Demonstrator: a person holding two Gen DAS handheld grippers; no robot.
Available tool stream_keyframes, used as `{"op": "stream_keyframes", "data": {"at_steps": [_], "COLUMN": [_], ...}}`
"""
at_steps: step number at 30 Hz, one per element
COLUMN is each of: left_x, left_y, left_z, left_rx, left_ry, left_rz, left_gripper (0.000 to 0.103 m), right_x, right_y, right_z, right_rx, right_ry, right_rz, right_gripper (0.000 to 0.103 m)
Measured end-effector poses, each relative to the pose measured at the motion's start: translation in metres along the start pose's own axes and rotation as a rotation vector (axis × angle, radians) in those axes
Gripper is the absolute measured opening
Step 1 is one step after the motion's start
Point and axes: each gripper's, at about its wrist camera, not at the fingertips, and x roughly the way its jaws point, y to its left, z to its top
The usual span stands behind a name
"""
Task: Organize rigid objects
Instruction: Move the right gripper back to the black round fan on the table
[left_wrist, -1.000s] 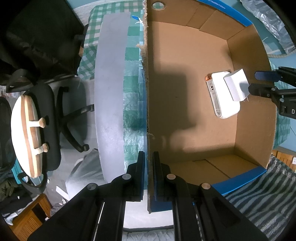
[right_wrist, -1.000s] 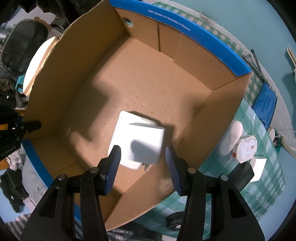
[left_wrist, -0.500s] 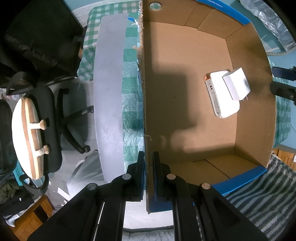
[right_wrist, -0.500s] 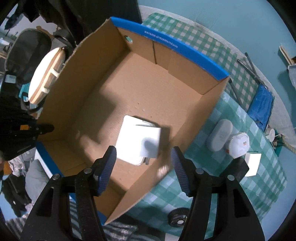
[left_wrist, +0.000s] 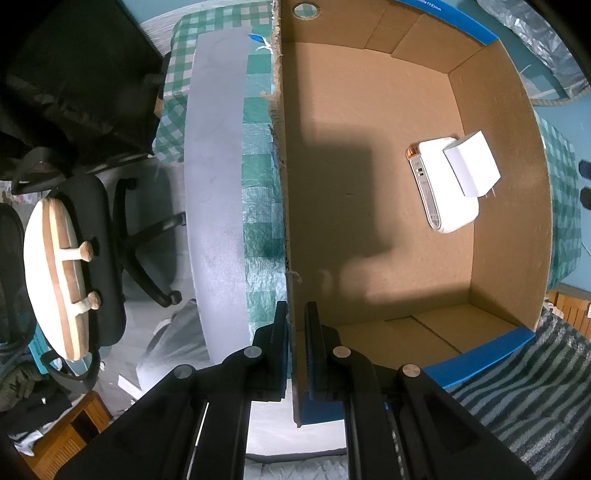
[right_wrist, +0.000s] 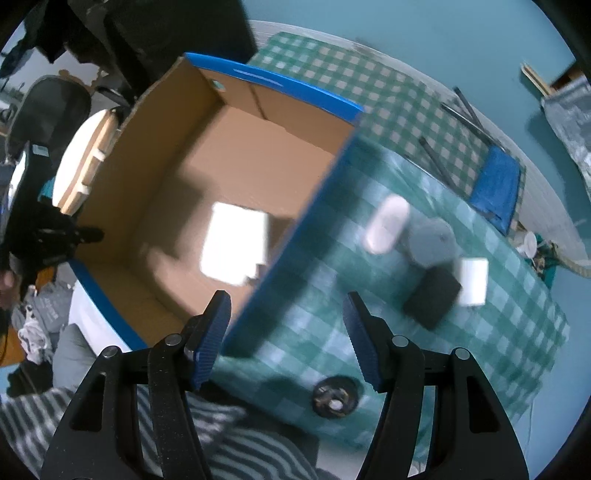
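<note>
Left gripper (left_wrist: 295, 325) pinches the wall of the brown, blue-edged box (left_wrist: 498, 206). Inside lie a white power bank (left_wrist: 439, 199) and charger (left_wrist: 472, 166). Right gripper (right_wrist: 286, 332) gapes wide, holding nothing.

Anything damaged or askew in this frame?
The cardboard box has a ragged, frayed top edge on the wall clamped by the left gripper. Inside, the white charger lies tilted across the power bank.
</note>
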Motion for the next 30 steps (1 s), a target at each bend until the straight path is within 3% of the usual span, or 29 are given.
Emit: {"op": "stream_keyframes", "data": {"at_steps": [6,15,30], "left_x": [0.001,0.003,0.005], "left_y": [0.001,0.0,0.001], "left_z": [-0.001,-0.001,-0.004], "left_rx": [-0.001,-0.001,0.003], "left_ry": [0.006,0.017,0.024], "left_rz": [0.001,0.005,0.005], "left_gripper": [0.008,0.008,0.008], "right_x": [0.02,0.057,0.104], "right_y": [-0.035,-0.058,-0.061], "right_z": [-0.038,-0.093,-0.126], "right_rx": [0.068,0.118,0.174], "right_ry": [0.069,0.151,0.196], "right_rz": [-0.01,0.001,0.012], "right_gripper": [0.068,0.075,0.076]}}
